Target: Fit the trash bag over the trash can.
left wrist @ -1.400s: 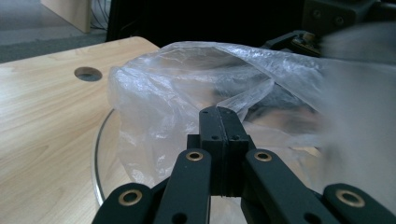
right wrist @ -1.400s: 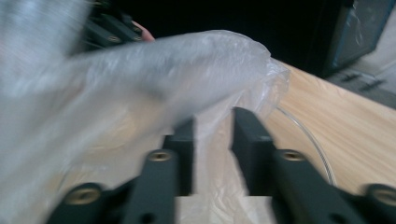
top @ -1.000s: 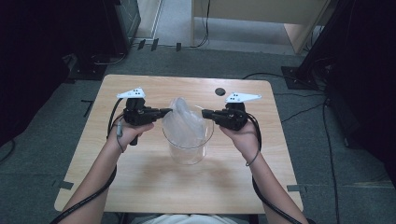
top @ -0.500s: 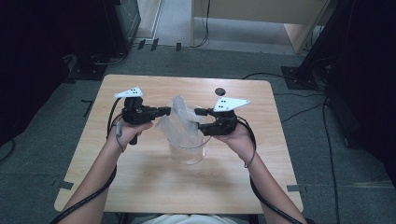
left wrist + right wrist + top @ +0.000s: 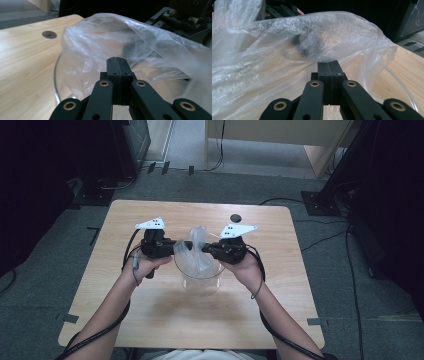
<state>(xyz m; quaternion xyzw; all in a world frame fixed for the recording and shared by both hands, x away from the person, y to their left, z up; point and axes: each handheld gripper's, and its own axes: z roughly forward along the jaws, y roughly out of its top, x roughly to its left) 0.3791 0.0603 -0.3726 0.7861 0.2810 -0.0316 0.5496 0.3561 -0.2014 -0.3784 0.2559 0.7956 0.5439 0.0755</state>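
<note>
Pinching the crinkled clear plastic bag (image 5: 196, 251) from both sides — my left gripper (image 5: 184, 246) and right gripper (image 5: 205, 248) each clamp its film, jaws closed. Between them it hangs into the round clear plastic container (image 5: 200, 279) on the wooden bench (image 5: 125, 315).

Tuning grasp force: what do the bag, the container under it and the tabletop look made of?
Bag: thin clear plastic film, crinkled and glossy, so soft and slippery. Container: clear and rigid with a smooth round rim, glass or hard plastic; the look leaves that open. Table: light wood-grain surface, matte, probably laminate. Left gripper and right gripper: jaws together, pinching film.
</note>
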